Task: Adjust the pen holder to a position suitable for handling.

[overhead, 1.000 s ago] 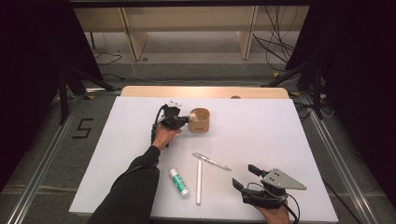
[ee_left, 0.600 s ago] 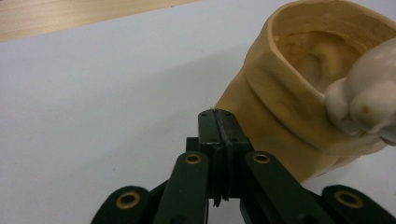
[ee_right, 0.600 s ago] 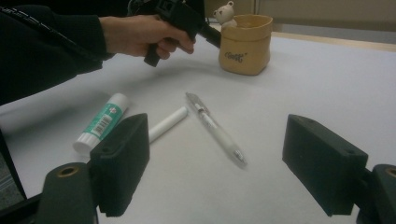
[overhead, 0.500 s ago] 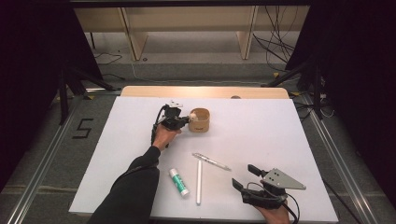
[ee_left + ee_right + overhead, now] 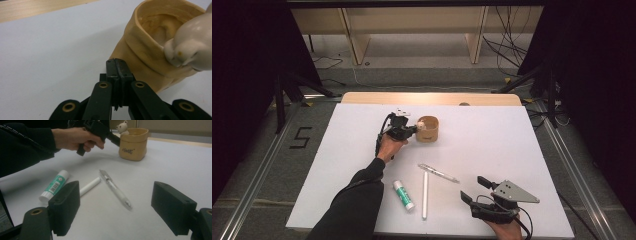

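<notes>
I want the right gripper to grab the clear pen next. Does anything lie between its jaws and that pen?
Nothing visible does: the right gripper stands open, with bare white table up to the clear pen.

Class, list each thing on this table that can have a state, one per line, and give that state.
left gripper: jaws shut, empty, tips beside the cup
right gripper: jaws open, empty, above the table
tan cup: upright, open-topped, small bear figure at its rim
glue stick: lying flat, capped
clear pen: lying flat
white stick: lying flat
</notes>
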Motion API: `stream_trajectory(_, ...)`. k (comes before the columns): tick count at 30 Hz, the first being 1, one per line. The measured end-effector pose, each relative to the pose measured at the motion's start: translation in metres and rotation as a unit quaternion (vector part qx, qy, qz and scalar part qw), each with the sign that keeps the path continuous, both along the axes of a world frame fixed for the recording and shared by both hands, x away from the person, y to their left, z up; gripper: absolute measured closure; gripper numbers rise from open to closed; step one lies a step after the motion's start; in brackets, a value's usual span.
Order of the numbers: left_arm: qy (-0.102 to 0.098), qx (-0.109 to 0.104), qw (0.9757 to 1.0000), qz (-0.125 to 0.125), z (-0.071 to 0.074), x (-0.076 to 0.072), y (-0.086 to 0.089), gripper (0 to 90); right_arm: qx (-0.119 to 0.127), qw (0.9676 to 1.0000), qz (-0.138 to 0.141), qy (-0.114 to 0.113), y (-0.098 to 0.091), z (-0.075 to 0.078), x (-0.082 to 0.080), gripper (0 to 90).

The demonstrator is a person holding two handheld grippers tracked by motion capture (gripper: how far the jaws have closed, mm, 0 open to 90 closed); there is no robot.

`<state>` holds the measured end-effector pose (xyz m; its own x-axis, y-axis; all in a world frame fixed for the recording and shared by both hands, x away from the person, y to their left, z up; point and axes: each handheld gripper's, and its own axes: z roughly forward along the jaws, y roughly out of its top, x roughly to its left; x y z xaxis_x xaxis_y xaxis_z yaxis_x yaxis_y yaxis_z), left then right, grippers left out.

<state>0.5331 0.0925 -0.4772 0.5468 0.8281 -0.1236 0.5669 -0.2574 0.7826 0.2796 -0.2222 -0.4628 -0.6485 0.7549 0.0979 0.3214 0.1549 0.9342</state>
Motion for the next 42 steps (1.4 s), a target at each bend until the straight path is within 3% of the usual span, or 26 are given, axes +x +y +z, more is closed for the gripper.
stream_trajectory(20,0.005,-0.001,1.0000,-0.006,0.001,-0.001,-0.006,89.2,0.000,1.0000,0.000,-0.001,0.000,0.000,0.000,23.9)
stream_trajectory(25,-0.005,0.015,0.9999,-0.002,0.005,-0.005,0.001,88.4,0.001,1.0000,-0.002,-0.001,-0.002,0.001,-0.001,23.9)
stream_trajectory(32,-0.006,-0.014,0.9999,0.002,0.023,-0.019,0.022,71.3,0.000,1.0000,-0.003,-0.001,-0.001,0.001,-0.001,23.9)
stream_trajectory(36,0.005,-0.022,0.9996,-0.013,0.031,-0.033,0.029,56.3,-0.001,1.0000,-0.002,0.000,0.001,0.001,-0.001,23.9)
stream_trajectory(39,0.010,-0.017,0.9996,-0.019,0.036,-0.044,0.033,46.3,-0.002,1.0000,-0.003,0.003,0.001,0.001,-0.001,23.9)
stream_trajectory(42,0.013,-0.031,0.9993,-0.016,0.038,-0.055,0.040,40.5,-0.002,1.0000,-0.003,0.007,0.004,0.002,-0.002,23.9)
